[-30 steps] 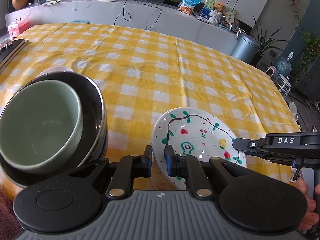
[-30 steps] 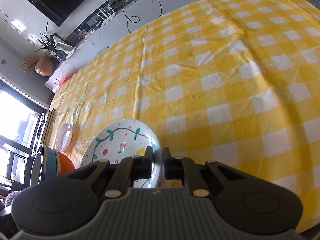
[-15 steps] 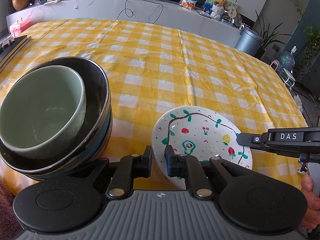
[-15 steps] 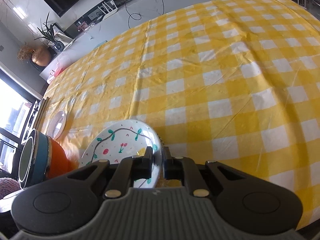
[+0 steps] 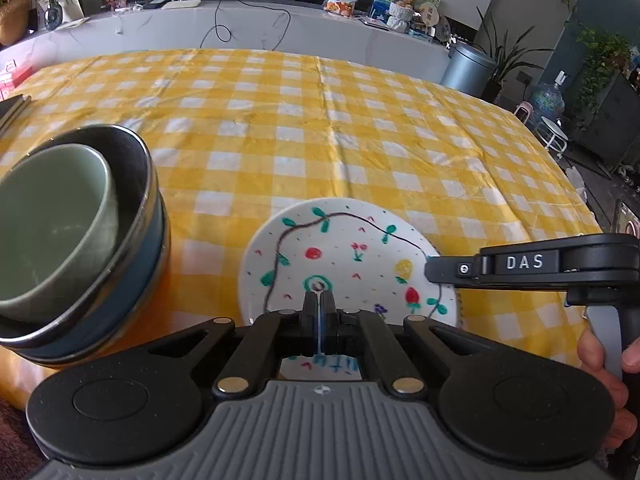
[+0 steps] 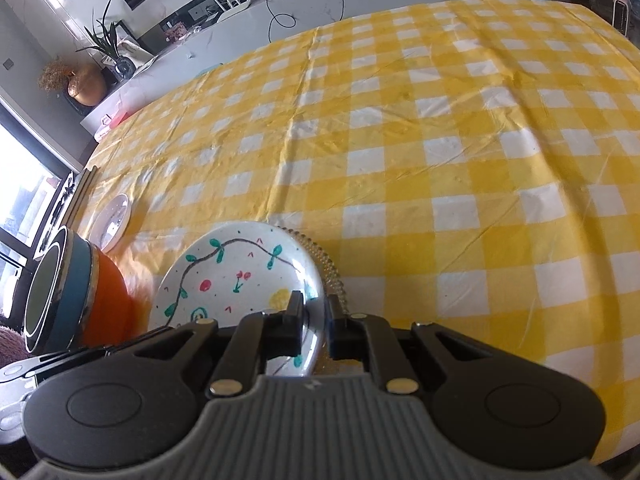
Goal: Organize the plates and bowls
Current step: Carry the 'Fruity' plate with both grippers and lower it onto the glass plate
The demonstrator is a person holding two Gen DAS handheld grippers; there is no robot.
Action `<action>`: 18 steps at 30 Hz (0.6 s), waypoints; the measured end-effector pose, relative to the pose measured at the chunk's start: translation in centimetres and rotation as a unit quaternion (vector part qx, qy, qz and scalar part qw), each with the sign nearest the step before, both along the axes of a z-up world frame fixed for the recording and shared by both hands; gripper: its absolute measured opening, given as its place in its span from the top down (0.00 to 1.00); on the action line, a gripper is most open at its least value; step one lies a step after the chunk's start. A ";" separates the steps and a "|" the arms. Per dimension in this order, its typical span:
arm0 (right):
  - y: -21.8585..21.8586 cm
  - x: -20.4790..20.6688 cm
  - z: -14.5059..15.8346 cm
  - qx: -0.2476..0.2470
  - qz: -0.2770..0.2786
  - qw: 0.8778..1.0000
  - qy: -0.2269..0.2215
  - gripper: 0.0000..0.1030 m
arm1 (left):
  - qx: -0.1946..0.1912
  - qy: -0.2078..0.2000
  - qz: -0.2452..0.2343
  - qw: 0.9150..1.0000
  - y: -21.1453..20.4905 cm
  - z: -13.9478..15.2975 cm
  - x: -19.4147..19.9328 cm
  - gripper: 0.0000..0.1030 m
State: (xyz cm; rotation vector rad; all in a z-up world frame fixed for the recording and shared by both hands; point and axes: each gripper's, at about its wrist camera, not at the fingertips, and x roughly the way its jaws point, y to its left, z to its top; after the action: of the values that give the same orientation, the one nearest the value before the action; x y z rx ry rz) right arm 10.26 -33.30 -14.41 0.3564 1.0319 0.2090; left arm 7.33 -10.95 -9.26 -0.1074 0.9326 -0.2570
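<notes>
A white plate painted with a vine and fruits (image 5: 344, 256) lies on the yellow checked tablecloth, over a clear glass plate with a beaded rim (image 6: 322, 258). My right gripper (image 6: 314, 308) is shut on the painted plate's right rim (image 6: 310, 280); from the left wrist view the right gripper (image 5: 431, 270) reaches in from the right. My left gripper (image 5: 319, 300) hangs over the plate's near edge, jaws shut with nothing between them. To the left stands a stack of bowls (image 6: 80, 292), a pale green bowl (image 5: 60, 232) nested in a dark one.
A small white plate (image 6: 114, 218) lies beyond the bowl stack near the table's left edge. A hand (image 5: 600, 364) holds the right gripper's handle at the table's near right. Checked cloth (image 6: 440, 140) stretches to the far counter.
The left gripper's jaws have closed together and it now sits over the painted plate instead of at its left rim. The right gripper keeps its hold on the plate's rim.
</notes>
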 end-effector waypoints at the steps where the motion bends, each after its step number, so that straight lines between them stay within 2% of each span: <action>1: 0.1 0.0 0.0 -0.002 0.002 1.000 0.000 0.91 | 0.001 -0.001 0.001 1.000 0.0 0.0 0.0 0.99; 3: 0.1 0.0 0.0 -0.003 0.003 1.000 -0.001 0.91 | 0.015 -0.010 0.005 1.000 0.0 0.1 -0.1 0.99; 7: 0.2 0.0 0.1 -0.007 0.004 1.000 -0.001 0.92 | 0.052 -0.030 0.025 0.998 0.0 0.6 -0.3 0.91; 11: 0.4 0.0 0.2 -0.011 0.005 1.000 -0.002 0.92 | 0.064 -0.023 0.032 0.997 0.1 0.4 -0.2 0.76; 18: 0.4 0.0 0.2 -0.010 0.003 1.000 -0.004 0.90 | 0.067 -0.026 0.031 0.997 0.0 0.4 -0.3 0.71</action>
State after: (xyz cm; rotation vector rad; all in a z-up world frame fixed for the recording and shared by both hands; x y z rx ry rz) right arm 10.25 -32.92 -14.20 0.3334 1.0271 0.2056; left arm 7.00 -10.91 -8.88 -0.0051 0.8905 -0.1392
